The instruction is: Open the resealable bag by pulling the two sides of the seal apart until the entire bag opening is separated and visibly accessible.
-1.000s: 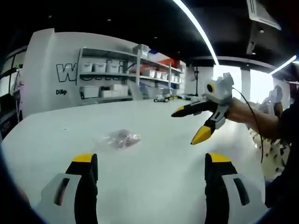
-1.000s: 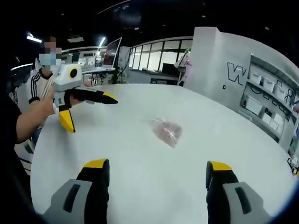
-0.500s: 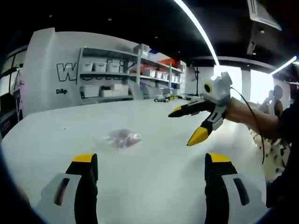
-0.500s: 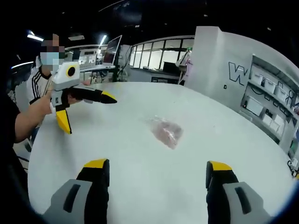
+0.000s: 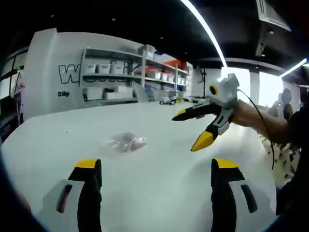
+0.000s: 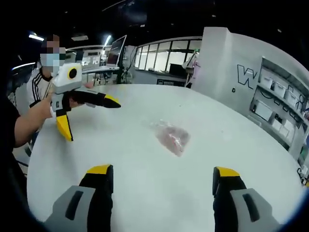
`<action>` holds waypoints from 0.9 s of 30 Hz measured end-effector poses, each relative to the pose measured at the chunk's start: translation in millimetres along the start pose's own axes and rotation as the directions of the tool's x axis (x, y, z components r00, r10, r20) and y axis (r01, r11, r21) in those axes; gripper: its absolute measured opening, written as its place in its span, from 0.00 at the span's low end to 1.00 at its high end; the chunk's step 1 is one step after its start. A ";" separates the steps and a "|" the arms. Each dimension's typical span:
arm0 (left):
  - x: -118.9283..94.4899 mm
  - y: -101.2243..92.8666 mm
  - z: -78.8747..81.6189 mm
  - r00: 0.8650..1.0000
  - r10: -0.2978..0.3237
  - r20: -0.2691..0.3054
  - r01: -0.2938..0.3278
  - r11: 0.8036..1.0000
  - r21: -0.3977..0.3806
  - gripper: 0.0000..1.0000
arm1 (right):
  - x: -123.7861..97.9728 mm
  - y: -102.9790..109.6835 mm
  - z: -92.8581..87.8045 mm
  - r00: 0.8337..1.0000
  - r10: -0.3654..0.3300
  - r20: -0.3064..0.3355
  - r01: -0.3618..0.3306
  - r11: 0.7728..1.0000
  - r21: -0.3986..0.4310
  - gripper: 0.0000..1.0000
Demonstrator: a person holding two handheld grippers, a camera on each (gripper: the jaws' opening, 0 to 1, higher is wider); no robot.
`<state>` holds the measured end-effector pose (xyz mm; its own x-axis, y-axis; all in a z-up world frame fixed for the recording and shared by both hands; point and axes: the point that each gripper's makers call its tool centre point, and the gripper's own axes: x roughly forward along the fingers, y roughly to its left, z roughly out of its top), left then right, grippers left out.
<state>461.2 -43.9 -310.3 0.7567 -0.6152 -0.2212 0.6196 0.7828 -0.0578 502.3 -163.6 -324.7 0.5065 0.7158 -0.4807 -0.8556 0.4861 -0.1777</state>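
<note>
A small clear resealable bag point(image 5: 123, 142) with pinkish contents lies flat on the white round table point(image 5: 159, 130), its seal shut as far as I can tell. My left gripper point(image 5: 156, 167) is open and hovers short of the bag, with nothing between its jaws. My right gripper point(image 5: 189, 129) comes in from the right, open and held above the table, to the right of the bag. In the right gripper view the bag point(image 6: 171, 137) lies ahead of my open right gripper point(image 6: 162, 172), and the left gripper point(image 6: 89, 117) hangs open to its left.
Shelves with white bins point(image 5: 111, 82) line the wall behind the table. A person point(image 6: 41, 82) stands past the table's far edge, near desks and a monitor point(image 6: 116, 52). The table's bare top point(image 6: 145, 116) surrounds the bag on all sides.
In the left gripper view the right gripper has drifted a little left and lower. The left gripper's lower jaw has swung slightly in the right gripper view. The bag has not moved.
</note>
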 end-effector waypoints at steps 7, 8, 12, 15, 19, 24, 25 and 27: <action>1.4 1.8 -1.5 1.000 0.002 -0.003 -0.002 1.000 -0.001 0.93 | 1.5 -2.2 0.4 1.000 -0.001 0.000 0.001 1.000 0.002 0.85; 1.7 2.0 -1.5 1.000 0.002 -0.004 -0.002 1.000 -0.001 0.93 | 1.9 -2.4 0.3 1.000 -0.001 -0.001 0.001 1.000 0.001 0.85; 1.9 3.1 -0.9 1.000 0.002 -0.004 -0.002 1.000 -0.001 0.93 | 3.6 -3.0 0.5 1.000 -0.001 -0.002 0.001 1.000 0.000 0.85; 1.9 3.7 -0.5 1.000 0.002 -0.003 -0.002 1.000 -0.001 0.93 | 5.7 -2.9 0.5 1.000 0.001 -0.003 -0.001 1.000 0.002 0.85; 2.4 3.8 -1.7 1.000 0.001 -0.007 -0.001 1.000 -0.001 0.93 | 6.9 -2.7 1.2 1.000 0.003 -0.002 -0.003 1.000 0.003 0.85; 3.2 4.4 -2.3 1.000 0.001 -0.008 -0.001 1.000 -0.004 0.93 | 8.6 -2.8 1.7 1.000 0.006 -0.001 -0.006 1.000 0.005 0.85; 3.5 4.7 -2.6 1.000 0.001 -0.009 -0.001 1.000 -0.003 0.93 | 9.0 -3.1 1.5 1.000 0.005 -0.002 -0.005 1.000 0.005 0.85; 4.0 4.9 -2.4 1.000 0.000 -0.009 0.000 1.000 -0.003 0.93 | 9.8 -3.4 1.8 1.000 0.007 -0.001 -0.007 1.000 0.006 0.85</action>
<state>466.8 -42.3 -313.8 0.7547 -0.6143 -0.2301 0.6190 0.7831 -0.0604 510.3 -157.3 -327.3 0.5004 0.7187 -0.4827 -0.8585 0.4841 -0.1692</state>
